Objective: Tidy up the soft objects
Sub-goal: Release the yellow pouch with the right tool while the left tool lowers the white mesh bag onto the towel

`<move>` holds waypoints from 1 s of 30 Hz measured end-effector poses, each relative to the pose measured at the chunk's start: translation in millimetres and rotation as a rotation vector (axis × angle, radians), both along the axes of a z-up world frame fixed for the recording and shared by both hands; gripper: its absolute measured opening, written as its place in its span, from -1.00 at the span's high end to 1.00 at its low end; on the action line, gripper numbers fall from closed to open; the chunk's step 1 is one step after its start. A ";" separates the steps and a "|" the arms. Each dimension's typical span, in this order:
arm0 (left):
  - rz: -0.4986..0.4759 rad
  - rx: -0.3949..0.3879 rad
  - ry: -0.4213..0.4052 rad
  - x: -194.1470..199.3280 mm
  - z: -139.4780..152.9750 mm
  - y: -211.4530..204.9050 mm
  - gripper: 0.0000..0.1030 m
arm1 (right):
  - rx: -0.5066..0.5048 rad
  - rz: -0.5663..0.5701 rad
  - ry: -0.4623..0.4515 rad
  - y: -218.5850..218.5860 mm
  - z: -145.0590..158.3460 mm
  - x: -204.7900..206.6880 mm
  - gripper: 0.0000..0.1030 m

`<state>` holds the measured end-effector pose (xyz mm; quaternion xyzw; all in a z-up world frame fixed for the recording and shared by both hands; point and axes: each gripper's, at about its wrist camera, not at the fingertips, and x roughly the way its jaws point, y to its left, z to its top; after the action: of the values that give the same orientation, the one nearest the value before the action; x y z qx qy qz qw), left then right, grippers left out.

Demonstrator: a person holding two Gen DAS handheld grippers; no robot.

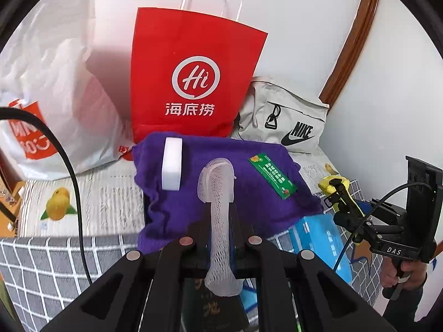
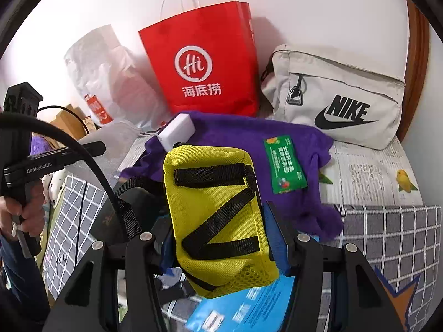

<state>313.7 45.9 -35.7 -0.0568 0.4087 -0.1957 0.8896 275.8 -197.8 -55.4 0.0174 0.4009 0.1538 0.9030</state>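
My left gripper (image 1: 220, 210) is shut on a white foam net sleeve (image 1: 218, 188), which sticks up between its fingers above a purple cloth (image 1: 249, 199). On that cloth lie a white foam block (image 1: 172, 163) and a green packet (image 1: 272, 178). My right gripper (image 2: 218, 221) is shut on a yellow pouch with black straps (image 2: 221, 207), its blue pads (image 2: 277, 238) pressing both sides. The left wrist view shows this right gripper (image 1: 339, 193) with the pouch (image 1: 329, 184) at the right. At the left of the right wrist view, a hand (image 2: 25, 210) holds the left gripper (image 2: 97, 148).
Against the white wall stand a red paper bag (image 1: 193, 74), a white plastic bag (image 1: 55, 96) and a beige Nike pouch (image 1: 288, 116). A blue pack (image 2: 249, 307) lies under the grippers. Newspaper-print fabric (image 1: 110, 202) and grey checked cloth (image 1: 55, 262) cover the surface.
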 end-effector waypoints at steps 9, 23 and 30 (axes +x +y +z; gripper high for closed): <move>-0.010 0.006 0.003 30.7 -6.2 -8.3 0.82 | -0.013 -0.012 0.014 -7.1 -5.5 38.2 -0.08; -0.049 0.036 0.050 70.7 -27.3 -21.5 0.82 | -0.062 -0.038 0.096 -9.3 -36.4 99.5 -0.08; -0.057 0.061 0.088 83.0 -45.4 -23.1 0.82 | -0.099 -0.002 0.187 -2.8 -63.7 122.3 -0.08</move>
<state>396.7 22.8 -81.1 -0.0267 0.4548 -0.2057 0.8661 398.1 -200.7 -119.1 -0.0124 0.4905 0.1309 0.8614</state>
